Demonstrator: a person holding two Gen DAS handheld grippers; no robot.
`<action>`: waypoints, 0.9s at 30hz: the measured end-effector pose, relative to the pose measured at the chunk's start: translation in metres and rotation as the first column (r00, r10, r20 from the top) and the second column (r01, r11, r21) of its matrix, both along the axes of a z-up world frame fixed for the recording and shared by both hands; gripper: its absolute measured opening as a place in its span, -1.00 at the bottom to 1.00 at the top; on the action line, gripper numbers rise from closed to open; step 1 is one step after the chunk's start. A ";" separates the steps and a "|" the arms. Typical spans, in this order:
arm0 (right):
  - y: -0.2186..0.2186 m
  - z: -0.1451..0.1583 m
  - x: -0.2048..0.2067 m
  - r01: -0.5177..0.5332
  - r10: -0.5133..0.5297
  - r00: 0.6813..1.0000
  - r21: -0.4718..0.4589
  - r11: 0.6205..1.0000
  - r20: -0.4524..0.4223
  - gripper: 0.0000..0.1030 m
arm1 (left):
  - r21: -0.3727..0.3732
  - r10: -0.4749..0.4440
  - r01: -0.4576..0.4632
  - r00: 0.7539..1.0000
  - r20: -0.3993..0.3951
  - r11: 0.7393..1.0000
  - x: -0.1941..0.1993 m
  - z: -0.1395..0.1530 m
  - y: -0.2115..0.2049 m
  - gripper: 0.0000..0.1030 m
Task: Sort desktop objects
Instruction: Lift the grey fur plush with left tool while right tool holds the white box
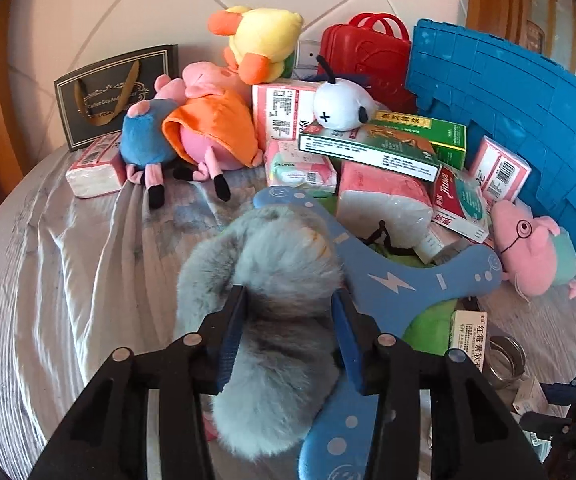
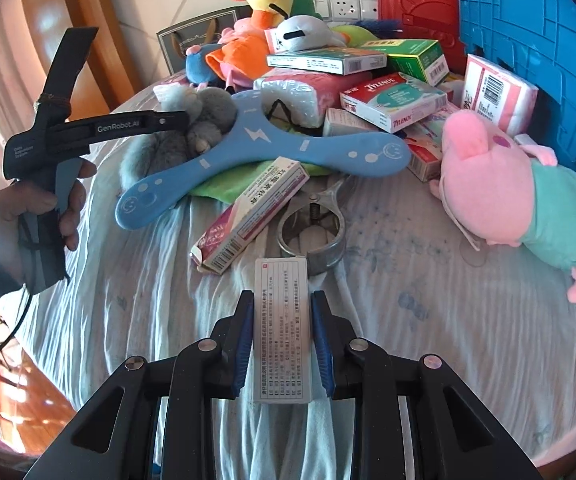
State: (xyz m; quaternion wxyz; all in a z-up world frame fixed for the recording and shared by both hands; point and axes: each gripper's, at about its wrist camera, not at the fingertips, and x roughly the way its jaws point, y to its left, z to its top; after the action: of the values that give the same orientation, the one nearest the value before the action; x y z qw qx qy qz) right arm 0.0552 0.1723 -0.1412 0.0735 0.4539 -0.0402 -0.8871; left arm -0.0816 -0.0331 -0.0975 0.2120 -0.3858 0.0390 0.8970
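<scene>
Left gripper is down over the grey furry plush — the toy sits right between the two blue pads, fur bulging up past the fingertips and spilling back under the gripper body. The jaws stand partway apart; fur brushes both pads, but whether they truly press on it I cannot tell. The plush lies on the wrinkled pale sheet, its far side against the blue three-armed boomerang, one arm of which runs under the gripper's right finger.

Over on the other side, the right gripper is clamped narrow on a white medicine box — printed face up, long sides pinched between the blue pads, its far end poking out past the fingertips. Just beyond that end sits a round metal clamp, and to its left a pink-and-white carton lies slanted, its far end up against the boomerang.

From the right wrist view a hand shows, wrapped round the left gripper's black handle, the fingers reaching into the grey fur.

Behind all this is the heap: pink pig plush in a teal top on the right, Tylenol box, green boxes, tissue packs, a yellow duck, a red case and a blue crate standing at the back.
</scene>
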 end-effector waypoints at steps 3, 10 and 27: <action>0.001 0.000 0.000 0.001 -0.001 1.000 0.003 1.000 -0.003 -0.47 | -0.045 0.043 -0.041 0.998 0.048 0.998 -0.009 -0.009 0.005 -0.17; -0.001 0.001 0.000 -0.008 0.008 1.000 0.006 1.000 -0.006 -0.46 | 0.012 0.055 -0.058 0.980 0.193 0.998 -0.040 -0.031 -0.005 0.48; -0.004 0.005 0.004 -0.012 0.012 0.999 0.000 1.000 -0.052 -0.47 | -0.052 0.147 -0.144 0.987 0.065 0.988 -0.025 -0.013 -0.019 -0.42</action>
State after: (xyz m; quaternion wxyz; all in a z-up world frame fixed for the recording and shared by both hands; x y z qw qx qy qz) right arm 0.0588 0.1687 -0.1361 0.0800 0.4308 -0.0355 -0.8982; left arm -0.1066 -0.0526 -0.1101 0.1379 -0.4230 0.0245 0.8952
